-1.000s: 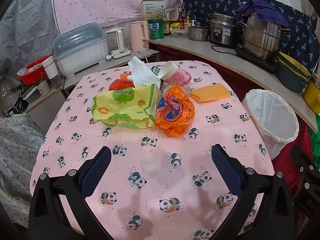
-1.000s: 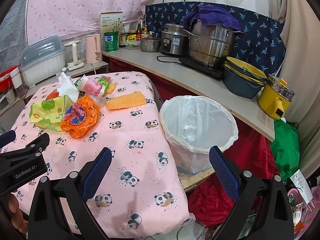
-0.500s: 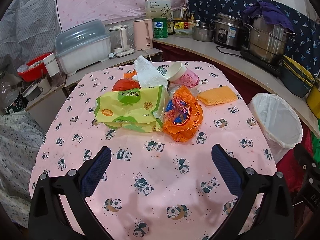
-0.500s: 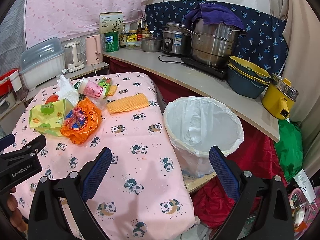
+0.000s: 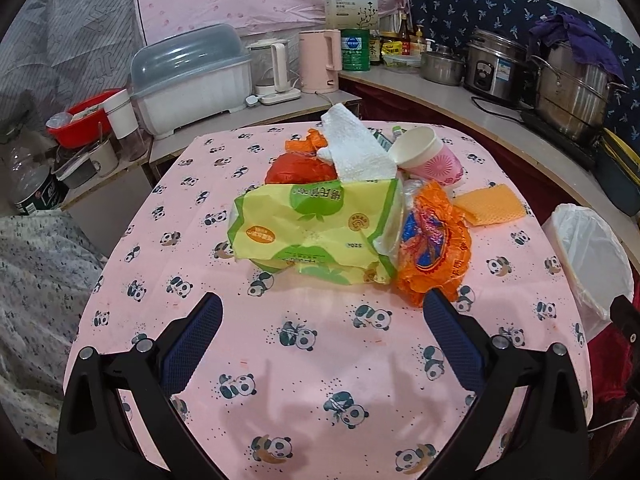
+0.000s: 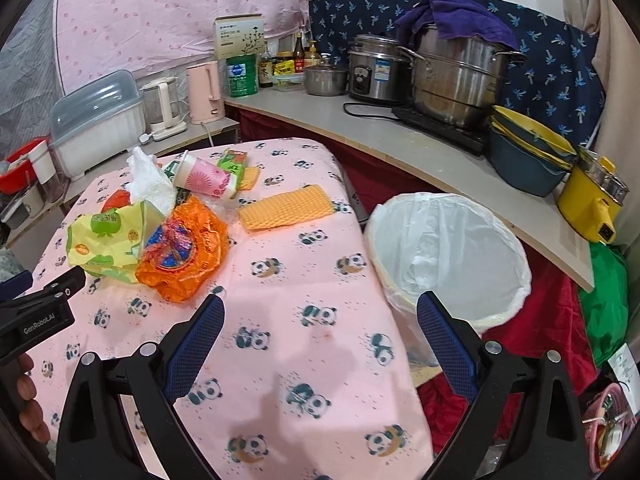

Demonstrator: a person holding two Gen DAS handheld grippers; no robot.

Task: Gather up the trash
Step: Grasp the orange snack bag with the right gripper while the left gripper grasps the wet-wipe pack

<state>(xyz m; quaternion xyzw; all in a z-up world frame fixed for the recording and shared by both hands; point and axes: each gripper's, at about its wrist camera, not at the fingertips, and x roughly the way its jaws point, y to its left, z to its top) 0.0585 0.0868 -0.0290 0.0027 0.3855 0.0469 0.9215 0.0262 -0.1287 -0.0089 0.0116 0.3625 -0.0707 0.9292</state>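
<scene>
While level above the tablecloth (image 5: 320,360), left tool (image 5: 320,312) and right tool (image 6: 318,310) wide apart, empty.

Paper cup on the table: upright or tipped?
Tipped. The paper cup lies on its side against the trash pile, its open mouth facing sideways in the left wrist view.

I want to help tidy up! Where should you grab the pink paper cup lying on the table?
Pinch the pink paper cup across its rim end. It lies on its side, open mouth toward the white tissue, so bring the open left hand-held gripper in from above, one finger inside the mouth.
</scene>
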